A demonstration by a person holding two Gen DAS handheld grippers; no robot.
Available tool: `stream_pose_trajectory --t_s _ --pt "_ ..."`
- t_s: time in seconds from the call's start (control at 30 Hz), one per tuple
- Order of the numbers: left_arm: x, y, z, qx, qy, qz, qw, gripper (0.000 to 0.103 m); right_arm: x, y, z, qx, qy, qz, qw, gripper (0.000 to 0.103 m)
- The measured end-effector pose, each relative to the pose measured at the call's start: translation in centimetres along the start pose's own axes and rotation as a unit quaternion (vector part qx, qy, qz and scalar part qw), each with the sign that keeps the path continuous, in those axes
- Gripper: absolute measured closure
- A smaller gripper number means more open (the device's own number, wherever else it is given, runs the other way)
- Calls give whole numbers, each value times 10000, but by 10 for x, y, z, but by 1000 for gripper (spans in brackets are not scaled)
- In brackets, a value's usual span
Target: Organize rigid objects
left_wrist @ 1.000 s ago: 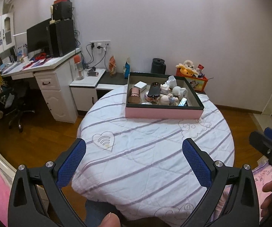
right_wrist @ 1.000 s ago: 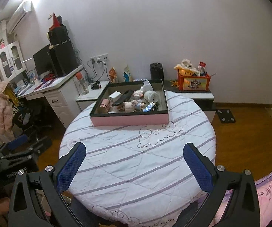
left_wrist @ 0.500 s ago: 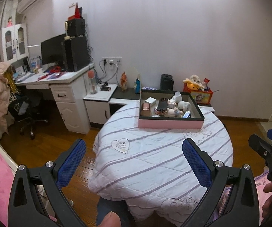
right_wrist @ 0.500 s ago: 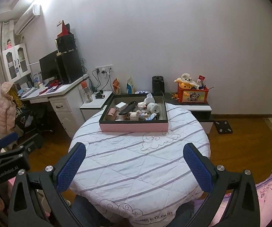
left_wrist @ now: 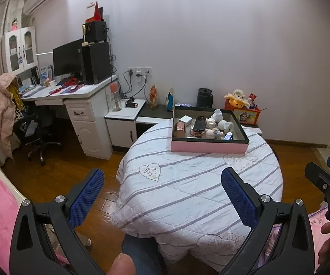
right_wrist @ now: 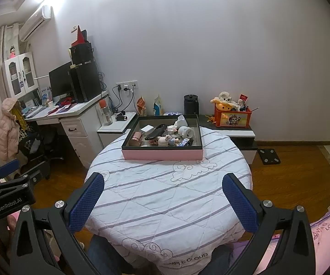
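A rectangular pink-walled tray (right_wrist: pixel 162 154) with a dark rim is sitting at the far edge of the round quilted table (right_wrist: pixel 165 190), crowded with small hard trinkets. The left gripper (left_wrist: pixel 162 197) and right gripper (right_wrist: pixel 163 202) are hovering low in frame, jaws spread wide, nothing between them.

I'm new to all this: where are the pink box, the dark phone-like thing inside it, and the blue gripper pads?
pink box (right_wrist: pixel 162 154), right wrist view, front wall.
dark handset (right_wrist: pixel 156 131), right wrist view, middle.
right gripper (right_wrist: pixel 163 202), right wrist view, midway between tips.
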State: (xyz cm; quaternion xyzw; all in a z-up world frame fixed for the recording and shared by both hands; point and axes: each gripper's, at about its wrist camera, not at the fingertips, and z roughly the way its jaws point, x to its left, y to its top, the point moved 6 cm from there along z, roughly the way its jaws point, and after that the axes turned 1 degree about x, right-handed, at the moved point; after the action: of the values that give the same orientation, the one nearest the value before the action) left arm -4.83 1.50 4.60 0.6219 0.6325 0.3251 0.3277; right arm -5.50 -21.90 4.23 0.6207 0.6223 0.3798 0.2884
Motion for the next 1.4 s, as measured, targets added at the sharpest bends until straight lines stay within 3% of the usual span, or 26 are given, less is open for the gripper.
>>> stream_pose_trajectory --t_s 0.3,1.4 --pt "-1 2 -7 -145 -41 39 9999 0 1 0 -1 -12 -13 -10 10000 0" --pt "-6 3 1 -29 -51 94 9999 0 7 9 -5 62 64 -86 9999 0"
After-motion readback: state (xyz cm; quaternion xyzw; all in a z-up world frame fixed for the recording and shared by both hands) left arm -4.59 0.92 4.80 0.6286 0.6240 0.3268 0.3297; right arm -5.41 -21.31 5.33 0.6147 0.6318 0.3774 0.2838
